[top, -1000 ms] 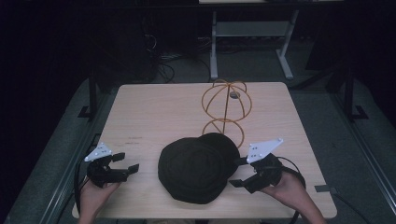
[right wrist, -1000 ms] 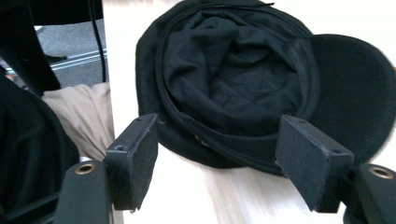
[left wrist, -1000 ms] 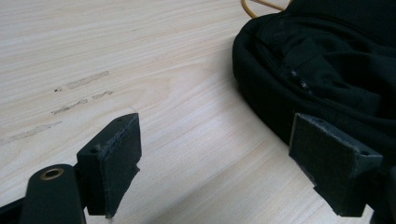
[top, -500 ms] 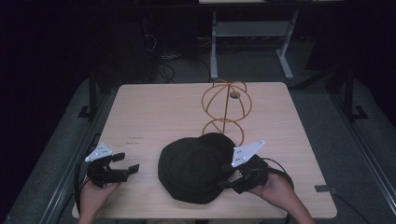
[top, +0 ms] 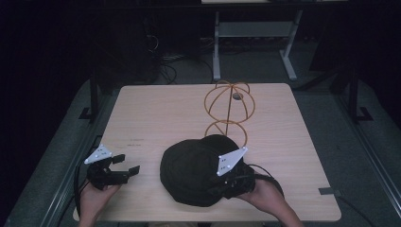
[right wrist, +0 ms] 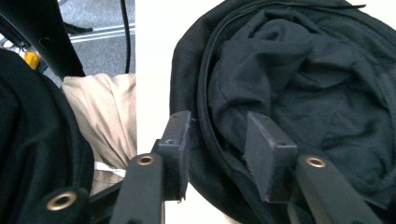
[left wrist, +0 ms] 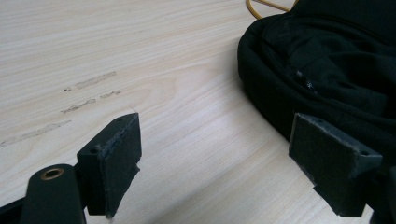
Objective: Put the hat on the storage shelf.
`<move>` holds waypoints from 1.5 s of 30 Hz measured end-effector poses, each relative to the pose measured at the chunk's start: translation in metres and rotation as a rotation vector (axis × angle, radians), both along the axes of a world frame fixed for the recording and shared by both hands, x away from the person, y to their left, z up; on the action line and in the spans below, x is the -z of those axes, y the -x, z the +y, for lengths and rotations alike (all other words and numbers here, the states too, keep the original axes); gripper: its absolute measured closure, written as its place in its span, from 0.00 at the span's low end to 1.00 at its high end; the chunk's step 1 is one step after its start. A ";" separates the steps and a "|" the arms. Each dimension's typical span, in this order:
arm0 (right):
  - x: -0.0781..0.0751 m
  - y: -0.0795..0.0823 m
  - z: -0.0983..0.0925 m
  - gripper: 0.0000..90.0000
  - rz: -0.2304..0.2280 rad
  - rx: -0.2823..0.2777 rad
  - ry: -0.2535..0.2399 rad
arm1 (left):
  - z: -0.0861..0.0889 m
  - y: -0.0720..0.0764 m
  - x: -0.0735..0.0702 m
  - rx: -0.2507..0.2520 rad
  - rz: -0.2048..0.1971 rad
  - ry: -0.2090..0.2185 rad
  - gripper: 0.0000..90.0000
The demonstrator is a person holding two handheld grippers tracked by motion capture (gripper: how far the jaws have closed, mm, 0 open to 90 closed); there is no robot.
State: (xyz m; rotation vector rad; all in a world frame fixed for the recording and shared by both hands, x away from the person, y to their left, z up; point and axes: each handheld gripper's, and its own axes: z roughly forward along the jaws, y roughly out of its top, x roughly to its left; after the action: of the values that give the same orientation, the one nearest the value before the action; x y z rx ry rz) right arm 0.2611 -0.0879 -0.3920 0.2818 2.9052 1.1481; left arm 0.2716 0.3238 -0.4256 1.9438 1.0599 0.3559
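A black cap (top: pixel 194 170) lies on the wooden table (top: pixel 161 113) near its front edge, hollow side up in the right gripper view. My right gripper (top: pixel 215 187) reaches onto its near right side. Its jaws (right wrist: pixel 217 144) have just been closing and straddle the cap's rim (right wrist: pixel 205 116), one pad outside and one inside, with gaps still showing, so it is open. My left gripper (top: pixel 130 163) rests at the table's front left, open and with nothing in it (left wrist: pixel 219 163). The cap (left wrist: pixel 336 60) lies just beyond its right pad.
An orange wire stand (top: pixel 229 106) of two stacked loops rises just behind the cap. Faint scuff marks (left wrist: pixel 88 81) cross the wood ahead of the left gripper. The person's beige trousers (right wrist: pixel 109 121) show past the table's near edge. A metal frame (top: pixel 250 33) stands beyond the table.
The right gripper has moved left onto the cap's near right edge and its jaws have narrowed around the rim. The left gripper and the cap have stayed in place.
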 end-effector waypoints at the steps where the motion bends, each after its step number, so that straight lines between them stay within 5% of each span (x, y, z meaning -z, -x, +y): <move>1: 0.000 0.000 0.000 0.69 0.000 0.000 0.000 | 0.000 0.000 0.000 0.000 0.000 0.000 0.18; 17: 0.015 -0.001 0.041 0.72 0.040 -0.034 0.079 | 0.004 0.001 0.000 -0.007 -0.008 0.009 0.18; 34: 0.031 0.003 0.071 0.79 -0.010 -0.050 0.218 | 0.000 0.001 0.000 0.015 -0.008 0.007 0.18; 45: 0.039 0.008 0.080 0.82 -0.056 -0.063 0.246 | -0.002 0.003 0.000 0.023 -0.025 0.007 0.18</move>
State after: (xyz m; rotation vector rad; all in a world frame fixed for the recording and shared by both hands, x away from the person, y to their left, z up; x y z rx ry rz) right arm 0.2530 -0.0084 -0.4313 0.1521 2.9823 0.7772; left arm 0.2690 0.3220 -0.4254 1.9384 1.0208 0.3628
